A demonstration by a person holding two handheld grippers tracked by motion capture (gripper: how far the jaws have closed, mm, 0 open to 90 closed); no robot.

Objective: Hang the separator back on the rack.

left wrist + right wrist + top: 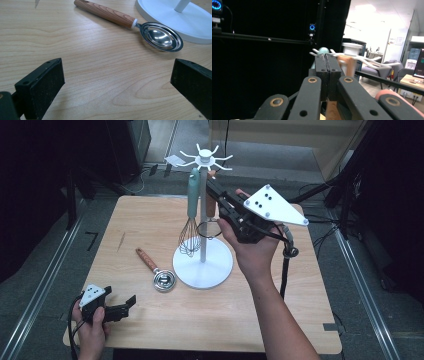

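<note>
Right tongs [216, 190] closed, empty, raised beside wooden-handled utensil [210, 204] hanging on white rack [205, 156]. Left tongs [131, 301] open, low over worktop [150, 320], near scoop [160, 36].

- From my seat the high view is evenly lit from above; the table [150, 320] is bright and its surroundings fall to black.
- The stand [202, 265] throws only soft shadows.
- The spoon [160, 37] bowl glares.
- Near jaws blur slightly.
- Bright office windows wash out behind the right gripper [327, 72]; the left half there is dark.
</note>
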